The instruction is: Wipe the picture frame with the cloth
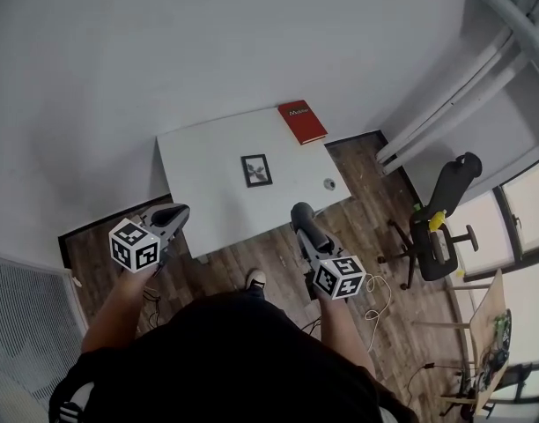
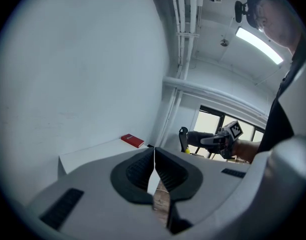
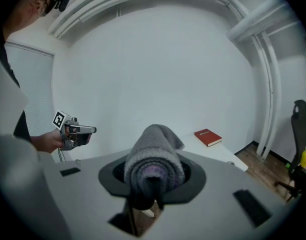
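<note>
Picture frame (image 1: 256,170) sat mid-way on the white table (image 1: 199,174), a red book (image 1: 302,122) at its far corner, dark-rimmed around a pale mat, while the right gripper (image 1: 301,212) pinched a grey cloth (image 3: 155,159) and the left gripper (image 1: 176,212) had its jaws pressed together.

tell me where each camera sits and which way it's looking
Head view: on the person's head, looking steeply down at the table with picture frame and red book; torso, forearms, left tongs, right tongs show.
Left gripper view: on the left tongs, looking along shut jaws toward table and wall; the right hand shows.
Right gripper view: on the right tongs, looking over the gripped cloth toward the wall; the left hand shows.
Shared: both gripper views catch the red book and the opposite tongs.
</note>
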`<state>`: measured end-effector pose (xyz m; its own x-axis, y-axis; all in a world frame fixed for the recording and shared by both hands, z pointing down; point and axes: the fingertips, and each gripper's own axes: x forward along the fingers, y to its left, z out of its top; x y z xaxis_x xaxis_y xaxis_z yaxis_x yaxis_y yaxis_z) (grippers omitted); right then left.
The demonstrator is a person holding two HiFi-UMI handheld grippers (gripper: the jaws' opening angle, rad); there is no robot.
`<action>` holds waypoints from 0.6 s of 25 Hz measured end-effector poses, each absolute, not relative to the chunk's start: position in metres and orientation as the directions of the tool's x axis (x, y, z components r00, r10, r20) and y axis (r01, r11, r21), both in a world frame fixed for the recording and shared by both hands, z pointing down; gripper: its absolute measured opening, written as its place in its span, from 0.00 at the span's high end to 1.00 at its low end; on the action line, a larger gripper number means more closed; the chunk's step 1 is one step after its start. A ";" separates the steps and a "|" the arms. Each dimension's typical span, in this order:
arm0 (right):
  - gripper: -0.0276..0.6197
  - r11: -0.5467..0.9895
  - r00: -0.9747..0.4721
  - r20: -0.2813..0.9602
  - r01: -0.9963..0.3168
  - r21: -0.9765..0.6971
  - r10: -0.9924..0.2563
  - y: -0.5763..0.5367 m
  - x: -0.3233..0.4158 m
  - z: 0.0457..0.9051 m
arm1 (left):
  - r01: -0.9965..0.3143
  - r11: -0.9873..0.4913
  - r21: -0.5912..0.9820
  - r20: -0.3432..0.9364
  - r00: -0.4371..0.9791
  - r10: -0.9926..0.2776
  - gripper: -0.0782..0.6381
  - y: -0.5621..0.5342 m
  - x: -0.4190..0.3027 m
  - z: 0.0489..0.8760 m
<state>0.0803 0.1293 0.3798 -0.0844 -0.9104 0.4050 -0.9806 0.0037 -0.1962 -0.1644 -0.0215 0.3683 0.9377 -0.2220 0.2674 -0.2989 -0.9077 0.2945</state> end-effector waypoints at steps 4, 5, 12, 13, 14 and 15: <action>0.79 0.032 -0.111 0.389 -0.978 -0.205 -0.915 0.110 0.100 0.380 | -0.324 -0.903 0.282 0.281 0.928 -0.245 0.87 -0.030 -0.150 0.367; 0.79 0.039 -0.119 0.387 -0.977 -0.207 -0.914 0.106 0.107 0.381 | -0.329 -0.902 0.279 0.286 0.925 -0.249 0.87 -0.032 -0.144 0.367; 0.79 0.070 -0.157 0.394 -0.972 -0.226 -0.906 0.083 0.162 0.393 | -0.358 -0.896 0.263 0.299 0.913 -0.278 0.87 -0.048 -0.089 0.363; 0.79 0.073 -0.161 0.393 -0.971 -0.229 -0.905 0.078 0.171 0.393 | -0.362 -0.895 0.261 0.302 0.911 -0.280 0.87 -0.050 -0.080 0.362; 0.79 0.077 -0.165 0.391 -0.970 -0.231 -0.905 0.073 0.180 0.393 | -0.366 -0.894 0.260 0.306 0.909 -0.283 0.87 -0.053 -0.071 0.362; 0.79 0.081 -0.169 0.389 -0.969 -0.231 -0.906 0.068 0.189 0.394 | -0.370 -0.892 0.259 0.310 0.907 -0.286 0.87 -0.056 -0.062 0.362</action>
<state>0.1886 0.0681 0.3941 -0.1686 -0.9056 0.3892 -0.9695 0.0810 -0.2315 -0.0623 -0.0561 0.3620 0.9069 -0.2860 0.3096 -0.3698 -0.8923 0.2589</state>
